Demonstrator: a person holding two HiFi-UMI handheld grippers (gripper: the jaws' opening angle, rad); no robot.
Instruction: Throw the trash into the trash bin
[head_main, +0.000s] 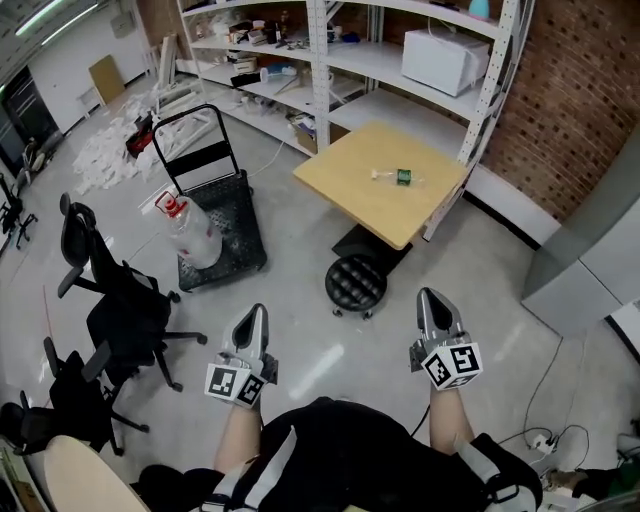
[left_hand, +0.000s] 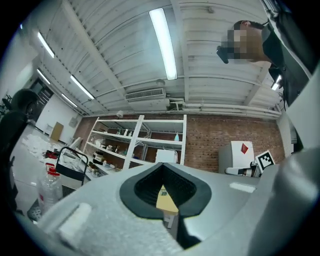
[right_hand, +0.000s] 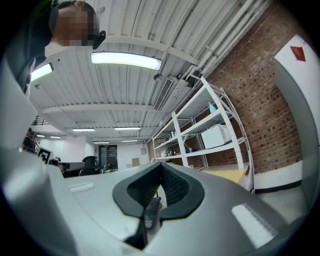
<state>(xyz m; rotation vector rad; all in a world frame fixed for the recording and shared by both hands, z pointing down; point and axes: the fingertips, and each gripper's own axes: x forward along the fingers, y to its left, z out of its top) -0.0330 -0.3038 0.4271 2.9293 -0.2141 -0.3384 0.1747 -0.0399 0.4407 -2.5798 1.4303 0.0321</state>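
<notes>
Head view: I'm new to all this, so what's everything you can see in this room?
Table: one, light wood, centre.
Bottle: one, clear with green label, on the table.
Stool: one, black, at the table's foot.
Cart: one, black, left of the table.
Water jug: one, clear with red cap, on the cart.
Office chairs: two, black, left edge.
Shelving: one, white, far wall.
Left gripper: one, grey, bottom left, shut, empty.
Right gripper: one, grey, bottom right, shut, empty.
</notes>
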